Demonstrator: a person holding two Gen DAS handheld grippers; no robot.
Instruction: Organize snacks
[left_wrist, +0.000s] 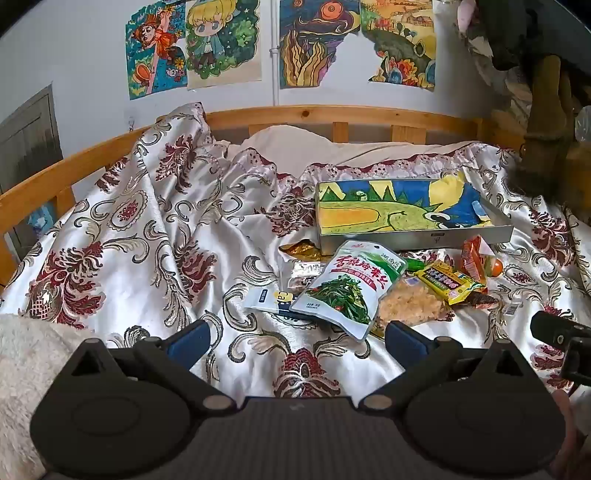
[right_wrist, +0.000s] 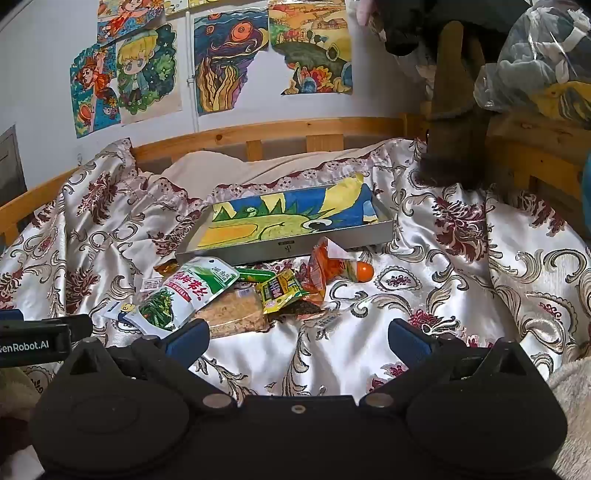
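Note:
A heap of snack packets lies on the patterned bedspread in front of a shallow grey tray (left_wrist: 413, 236) (right_wrist: 284, 249) lined with a crocodile drawing. The largest is a green and white seaweed pouch (left_wrist: 341, 291) (right_wrist: 184, 295). Beside it lie a clear pack of crumbly biscuit (left_wrist: 413, 304) (right_wrist: 236, 312), a yellow packet (left_wrist: 448, 282) (right_wrist: 280, 290), an orange packet (left_wrist: 474, 258) (right_wrist: 323, 269) and a small orange ball (right_wrist: 364, 272). My left gripper (left_wrist: 295, 341) stands open just short of the pouch, holding nothing. My right gripper (right_wrist: 297, 341) is open over bare bedspread, right of the heap.
A wooden bed rail (left_wrist: 295, 114) runs behind the bedding, under drawings taped to the wall. Clothes and bags hang at the right (right_wrist: 535, 66). A fluffy pale blanket (left_wrist: 22, 369) lies at the near left. The right gripper's body shows at the edge of the left view (left_wrist: 561, 332).

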